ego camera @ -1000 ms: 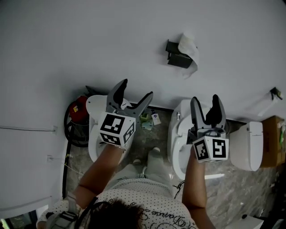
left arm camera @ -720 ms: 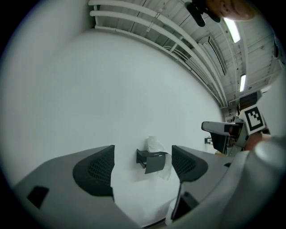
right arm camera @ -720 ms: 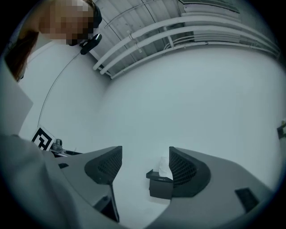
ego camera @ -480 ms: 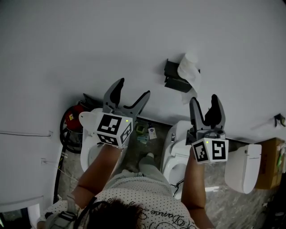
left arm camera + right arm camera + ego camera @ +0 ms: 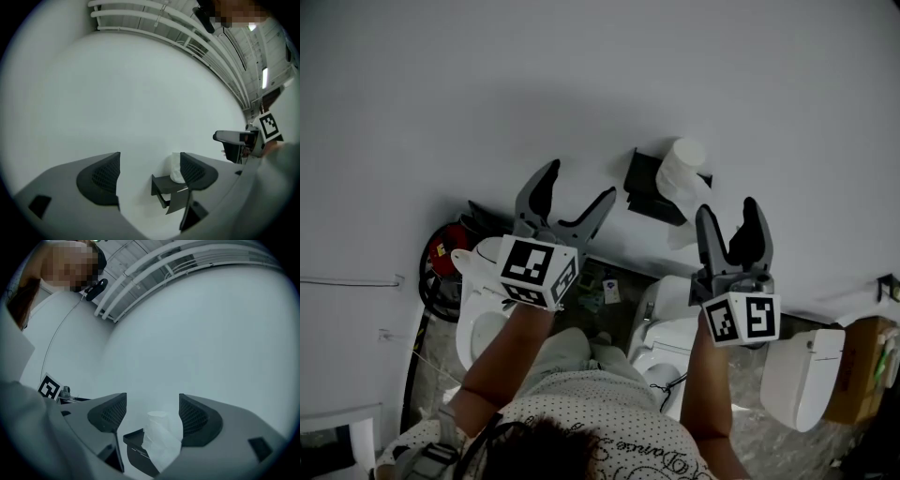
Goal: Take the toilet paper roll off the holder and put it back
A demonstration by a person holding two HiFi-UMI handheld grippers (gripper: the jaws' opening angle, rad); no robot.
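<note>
L gripper (image 5: pixel 580 184), R gripper (image 5: pixel 729 209): jaws wide, empty; roll (image 5: pixel 679 174) untouched.

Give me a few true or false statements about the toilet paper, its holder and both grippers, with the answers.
1. The toilet paper roll sits on the holder on the wall. True.
2. The right gripper is clamped on the roll. False: its jaws stand apart and empty, short of the roll.
3. The left gripper holds nothing. True.
4. The holder is white. False: it is black; the roll is the white part.
</note>
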